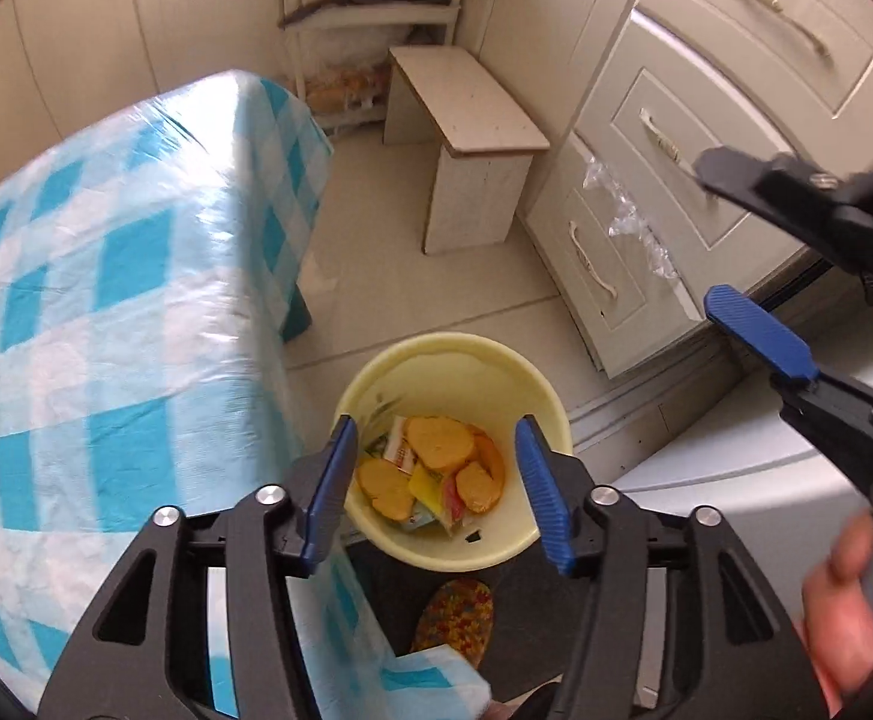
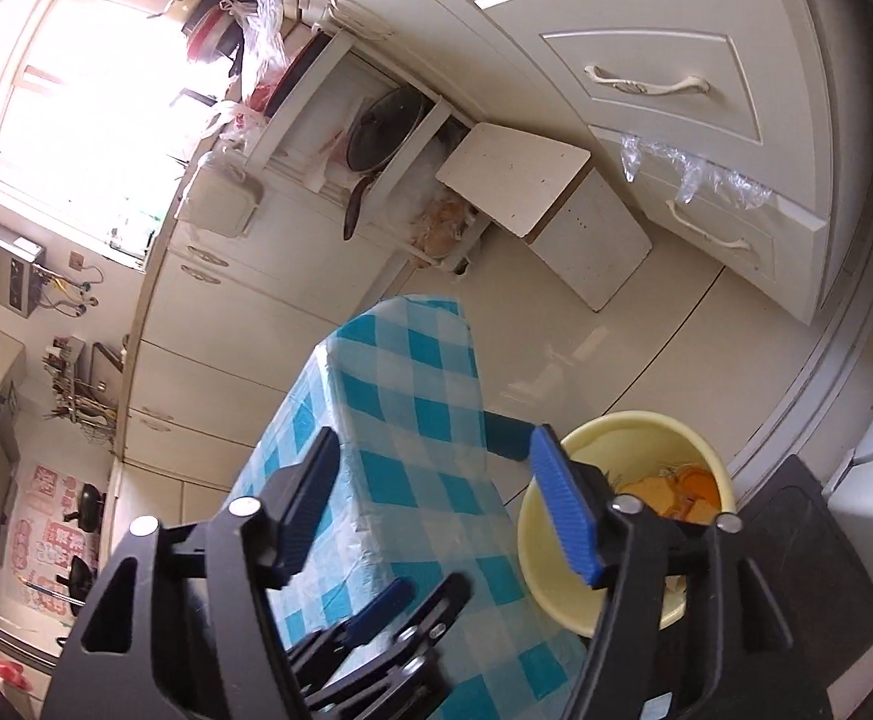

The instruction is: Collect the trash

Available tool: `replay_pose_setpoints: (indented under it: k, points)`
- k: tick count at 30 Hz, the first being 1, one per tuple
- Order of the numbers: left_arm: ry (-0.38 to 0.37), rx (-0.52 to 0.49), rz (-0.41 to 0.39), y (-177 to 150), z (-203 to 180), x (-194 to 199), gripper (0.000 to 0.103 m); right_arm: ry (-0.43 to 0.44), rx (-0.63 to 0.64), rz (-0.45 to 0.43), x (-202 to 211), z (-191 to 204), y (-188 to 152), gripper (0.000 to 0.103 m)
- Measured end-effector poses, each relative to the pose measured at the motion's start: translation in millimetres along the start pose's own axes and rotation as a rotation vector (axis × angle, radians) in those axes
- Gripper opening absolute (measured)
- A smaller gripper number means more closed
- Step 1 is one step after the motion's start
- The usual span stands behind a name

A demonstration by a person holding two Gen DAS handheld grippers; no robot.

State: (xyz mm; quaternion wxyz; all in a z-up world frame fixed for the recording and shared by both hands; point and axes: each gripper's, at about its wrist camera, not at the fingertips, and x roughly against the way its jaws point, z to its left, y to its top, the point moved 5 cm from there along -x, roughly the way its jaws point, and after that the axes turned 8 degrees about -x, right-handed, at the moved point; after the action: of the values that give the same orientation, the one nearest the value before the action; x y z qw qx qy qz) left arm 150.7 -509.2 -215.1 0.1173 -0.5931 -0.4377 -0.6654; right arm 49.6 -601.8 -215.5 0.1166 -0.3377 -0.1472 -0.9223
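A pale yellow bin (image 1: 454, 360) stands on the floor beside the table and holds orange peels (image 1: 439, 441) and wrappers. My left gripper (image 1: 436, 480) is open and empty, right above the bin's mouth. My right gripper (image 1: 730, 240) is open and empty, up at the right of the left wrist view, by the drawers. In the right wrist view my right gripper (image 2: 430, 504) hangs open over the table edge, with the bin (image 2: 556, 552) just to its right and the left gripper (image 2: 388, 618) below it.
A table with a blue-and-white checked cloth (image 1: 106, 300) fills the left. A small white stool (image 1: 472, 144) stands behind the bin. White drawers (image 1: 676, 150) with clear plastic caught in them line the right. A dark mat (image 2: 808, 540) lies under the bin.
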Motion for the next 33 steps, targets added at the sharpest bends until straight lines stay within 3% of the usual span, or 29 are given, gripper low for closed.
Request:
replay_pose_setpoints:
  k: [4, 6, 10, 16, 22, 27, 33]
  points:
    - [0.078, -0.011, -0.119, -23, 34, 67, 0.075, -0.094, 0.16, -0.072, 17, 24, -12, 0.075]
    - [0.12, -0.017, -0.172, -42, 54, 101, 0.083, -0.101, 0.253, -0.086, 29, 42, -31, 0.082]
    - [0.211, -0.016, -0.183, -84, 95, 148, 0.092, -0.084, 0.421, -0.14, 52, 76, -82, 0.093]
    - [0.328, 0.074, -0.205, -154, 154, 212, 0.095, 0.004, 0.491, -0.096, 55, 99, -181, 0.094]
    - [0.427, 0.127, -0.269, -204, 188, 274, 0.095, 0.002, 0.668, -0.165, 79, 131, -259, 0.095]
    - [0.462, 0.158, -0.325, -234, 198, 314, 0.095, 0.022, 0.765, -0.207, 114, 155, -298, 0.096]
    - [0.418, 0.193, -0.319, -265, 200, 343, 0.095, -0.006, 0.792, -0.214, 156, 165, -331, 0.096]
